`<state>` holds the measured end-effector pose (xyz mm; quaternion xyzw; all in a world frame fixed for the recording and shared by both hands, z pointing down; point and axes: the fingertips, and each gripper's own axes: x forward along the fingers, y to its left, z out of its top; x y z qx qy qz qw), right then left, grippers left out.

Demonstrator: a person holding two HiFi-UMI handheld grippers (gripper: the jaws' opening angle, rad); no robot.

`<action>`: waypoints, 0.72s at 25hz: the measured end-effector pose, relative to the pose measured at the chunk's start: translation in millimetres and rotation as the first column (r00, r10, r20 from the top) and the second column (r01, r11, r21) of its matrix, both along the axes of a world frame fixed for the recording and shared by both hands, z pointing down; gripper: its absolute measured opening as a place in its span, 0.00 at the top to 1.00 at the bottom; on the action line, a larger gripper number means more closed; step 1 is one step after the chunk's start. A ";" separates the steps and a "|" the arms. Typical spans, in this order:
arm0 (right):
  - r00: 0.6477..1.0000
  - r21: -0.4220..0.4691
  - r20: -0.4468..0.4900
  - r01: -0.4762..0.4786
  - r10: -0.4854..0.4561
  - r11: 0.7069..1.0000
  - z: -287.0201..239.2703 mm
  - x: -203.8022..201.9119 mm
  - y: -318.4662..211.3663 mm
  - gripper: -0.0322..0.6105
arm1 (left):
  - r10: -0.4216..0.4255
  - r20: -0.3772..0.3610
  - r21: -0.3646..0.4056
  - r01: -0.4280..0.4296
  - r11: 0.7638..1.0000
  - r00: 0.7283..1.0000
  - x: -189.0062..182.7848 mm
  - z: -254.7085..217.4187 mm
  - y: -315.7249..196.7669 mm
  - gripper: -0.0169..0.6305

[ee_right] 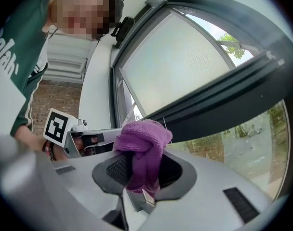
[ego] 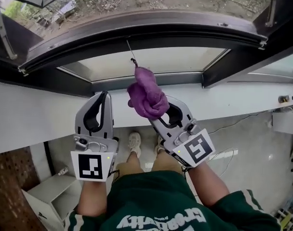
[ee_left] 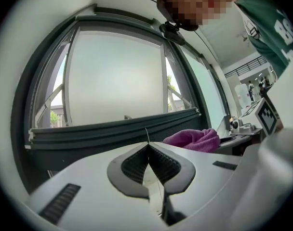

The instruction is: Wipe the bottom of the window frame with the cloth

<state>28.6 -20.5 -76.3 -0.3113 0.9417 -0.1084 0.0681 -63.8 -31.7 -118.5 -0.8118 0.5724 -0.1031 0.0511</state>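
A purple cloth [ego: 146, 96] is bunched in my right gripper [ego: 161, 110], which is shut on it, and the wad sticks up past the fingertips. In the right gripper view the cloth [ee_right: 141, 143] fills the jaws of the right gripper [ee_right: 142, 170]. My left gripper [ego: 107, 96] is shut with nothing in it, just left of the cloth; its jaws meet in the left gripper view [ee_left: 147, 147]. Both are held over the white sill [ego: 40, 114], short of the dark bottom rail of the window frame [ego: 137, 32]. That rail [ee_left: 113, 131] runs across ahead of the left jaws.
Open sashes swing outward at both upper corners. A thin wire [ego: 130, 52] hangs across the frame near the cloth's top. Below the sill are the person's feet [ego: 135, 141], a white shelf [ego: 50, 196] at lower left and cables [ego: 228, 153] on the floor.
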 end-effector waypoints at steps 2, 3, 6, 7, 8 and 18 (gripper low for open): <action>1.000 -0.018 -0.019 0.012 -0.012 1.000 18.9 -2.3 2.7 0.76 | 0.001 0.006 -0.006 -0.001 1.000 1.000 2.5 11.6 -1.8 0.96; 0.999 -0.030 -0.034 0.015 -0.016 0.999 28.5 -4.3 4.4 0.76 | 0.000 -0.001 -0.006 0.000 1.000 1.000 3.1 16.1 -2.4 0.96; 1.000 -0.043 -0.022 0.019 -0.020 0.999 49.7 -12.1 5.5 0.76 | 0.005 -0.043 0.008 -0.005 1.000 0.999 -1.0 27.0 -2.0 0.96; 1.000 -0.045 -0.015 0.016 -0.017 0.999 56.1 -16.4 4.6 0.76 | 0.009 -0.046 0.009 -0.009 1.000 0.999 -5.4 32.5 -1.9 0.96; 1.000 -0.051 -0.011 0.010 -0.011 0.999 63.2 -22.3 3.7 0.76 | 0.011 -0.043 0.007 -0.011 1.000 0.999 -12.2 39.5 -2.1 0.96; 0.992 -0.227 -0.128 -0.033 0.004 0.973 195.9 -150.4 36.6 0.76 | 0.104 -0.063 -0.128 -0.112 0.986 0.993 -118.8 181.7 12.9 0.96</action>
